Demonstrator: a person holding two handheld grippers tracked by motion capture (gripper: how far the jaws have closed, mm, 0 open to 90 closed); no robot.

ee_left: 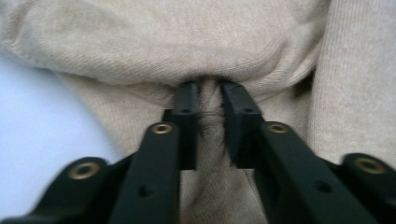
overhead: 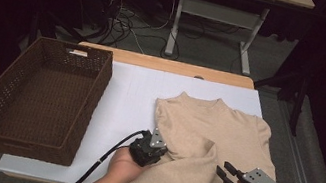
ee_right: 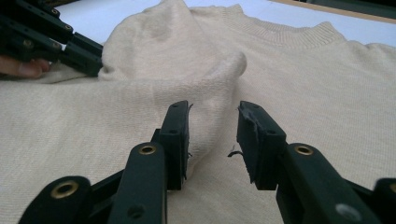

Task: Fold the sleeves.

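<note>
A beige knit sweater lies on the white table top, neck toward the far edge, with one sleeve folded across its body. My left gripper sits at the sweater's left side; in the left gripper view its jaws pinch a ridge of the sweater between the pads. My right gripper hovers low over the near right part. In the right gripper view its jaws stand apart, a soft fold of the sweater between them, untouched. The left gripper shows at that view's upper left.
A brown woven basket stands at the table's left side, overhanging the edge, with nothing in it. Bare white table lies between basket and sweater. Beyond the table are floor cables and another table's legs.
</note>
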